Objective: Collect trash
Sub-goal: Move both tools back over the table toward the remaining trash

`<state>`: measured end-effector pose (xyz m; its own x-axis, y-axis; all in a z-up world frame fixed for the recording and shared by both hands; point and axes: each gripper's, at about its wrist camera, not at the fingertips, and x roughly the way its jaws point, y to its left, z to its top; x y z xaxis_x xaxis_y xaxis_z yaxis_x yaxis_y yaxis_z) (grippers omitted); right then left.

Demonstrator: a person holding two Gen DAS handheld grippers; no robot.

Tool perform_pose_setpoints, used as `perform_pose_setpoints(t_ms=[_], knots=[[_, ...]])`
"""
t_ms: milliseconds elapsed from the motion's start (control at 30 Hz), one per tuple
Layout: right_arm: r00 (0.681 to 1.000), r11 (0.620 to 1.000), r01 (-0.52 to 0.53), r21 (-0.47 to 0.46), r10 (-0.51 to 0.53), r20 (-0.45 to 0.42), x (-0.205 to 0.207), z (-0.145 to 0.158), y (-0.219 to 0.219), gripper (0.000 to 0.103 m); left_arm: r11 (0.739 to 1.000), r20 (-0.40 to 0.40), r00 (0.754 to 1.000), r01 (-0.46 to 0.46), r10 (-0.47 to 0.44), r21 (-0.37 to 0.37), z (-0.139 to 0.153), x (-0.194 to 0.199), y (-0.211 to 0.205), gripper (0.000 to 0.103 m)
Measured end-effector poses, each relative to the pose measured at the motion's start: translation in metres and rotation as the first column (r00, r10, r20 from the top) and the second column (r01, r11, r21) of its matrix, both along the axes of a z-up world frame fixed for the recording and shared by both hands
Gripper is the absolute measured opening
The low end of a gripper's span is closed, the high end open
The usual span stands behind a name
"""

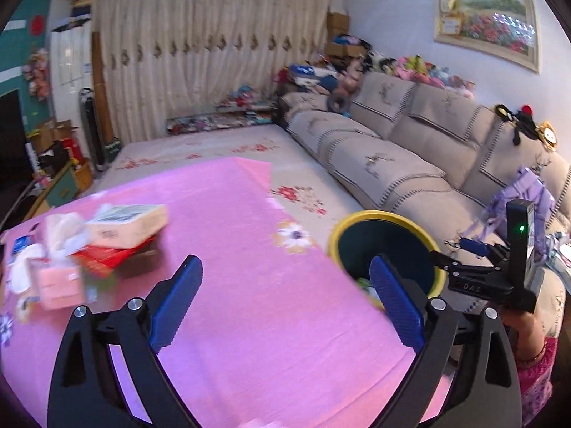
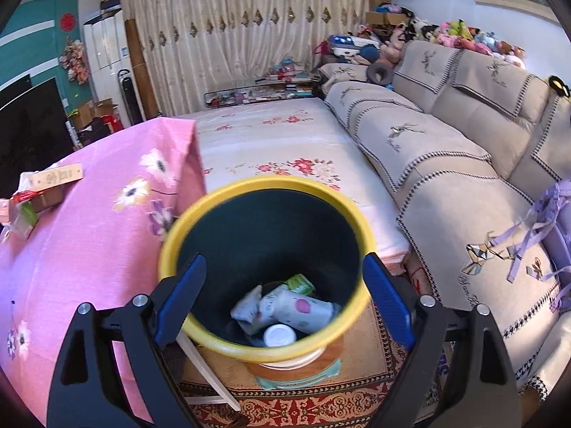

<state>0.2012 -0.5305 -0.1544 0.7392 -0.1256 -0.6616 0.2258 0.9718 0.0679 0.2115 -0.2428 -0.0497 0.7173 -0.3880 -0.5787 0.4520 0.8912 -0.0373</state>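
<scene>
A dark bin with a yellow rim (image 2: 200, 210) stands on the floor beside the pink-clothed table (image 2: 89, 235); the same bin (image 1: 360, 218) shows at the table's right edge in the left wrist view. Inside it lie several wrappers (image 2: 296, 308) and a white cap (image 2: 279, 335). My right gripper (image 2: 285, 299) hangs open above the bin's mouth, empty. My left gripper (image 1: 285, 299) is open over the bare pink cloth (image 1: 249, 249), nothing between its blue pads. A blurred pile of tissue packs and boxes (image 1: 85, 249) sits on the table at the left. The right gripper's body (image 1: 499, 274) appears beside the bin.
A long beige sofa (image 1: 410, 149) runs along the right wall, with purple ribbons (image 2: 535, 235) on its seat. A flowered bed (image 2: 271, 135) lies behind the bin. A patterned rug (image 2: 303, 403) and a white table leg (image 2: 210, 374) are below. Clutter lines the far wall.
</scene>
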Motion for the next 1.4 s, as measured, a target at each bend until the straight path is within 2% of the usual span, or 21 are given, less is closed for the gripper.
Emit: perform_pose_setpoints(t_ms=[167, 367, 533, 633, 733, 800, 967, 1067, 1200, 1400], knots=[[0.997, 0.997, -0.078, -0.018, 0.078, -0.002, 0.022, 0.009, 0.052, 0.085, 0.987, 0.043, 0.987, -0.157, 0.156, 0.036, 0.003, -0.021, 0.076, 0.094], [0.984, 0.984, -0.179, 0.005, 0.178, 0.008, 0.051, 0.024, 0.117, 0.085, 0.944, 0.054, 0.943, -0.330, 0.330, 0.001, 0.010, -0.034, 0.171, 0.094], [0.963, 0.963, -0.269, 0.016, 0.269, 0.031, 0.070, 0.040, 0.176, 0.085, 0.908, 0.082, 0.905, -0.419, 0.417, 0.004, 0.010, -0.045, 0.210, 0.094], [0.945, 0.945, -0.327, 0.018, 0.326, 0.044, 0.079, 0.046, 0.214, 0.085, 0.898, 0.074, 0.896, -0.439, 0.439, -0.012, 0.009, -0.048, 0.228, 0.094], [0.917, 0.917, -0.397, 0.035, 0.395, 0.052, 0.085, 0.051, 0.252, 0.085, 0.888, 0.071, 0.885, -0.459, 0.459, -0.018, 0.007, -0.049, 0.244, 0.094], [0.885, 0.884, -0.465, 0.043, 0.461, 0.068, 0.085, 0.054, 0.277, 0.085, 0.880, 0.074, 0.877, -0.475, 0.475, -0.020, 0.006, -0.054, 0.255, 0.094], [0.780, 0.784, -0.621, -0.006, 0.619, 0.090, 0.077, 0.061, 0.340, 0.085, 0.852, 0.072, 0.849, -0.522, 0.524, -0.043, 0.008, -0.064, 0.280, 0.094], [0.741, 0.746, -0.664, -0.051, 0.666, 0.092, 0.080, 0.062, 0.367, 0.085, 0.842, 0.070, 0.839, -0.537, 0.539, -0.051, 0.008, -0.068, 0.288, 0.094], [0.702, 0.710, -0.698, -0.093, 0.704, 0.108, 0.088, 0.064, 0.389, 0.086, 0.842, 0.068, 0.839, -0.538, 0.540, -0.044, 0.007, -0.070, 0.290, 0.094], [0.681, 0.685, -0.710, -0.164, 0.727, 0.085, 0.106, 0.058, 0.409, 0.089, 0.855, 0.052, 0.853, -0.518, 0.519, -0.039, 0.003, -0.066, 0.283, 0.094]])
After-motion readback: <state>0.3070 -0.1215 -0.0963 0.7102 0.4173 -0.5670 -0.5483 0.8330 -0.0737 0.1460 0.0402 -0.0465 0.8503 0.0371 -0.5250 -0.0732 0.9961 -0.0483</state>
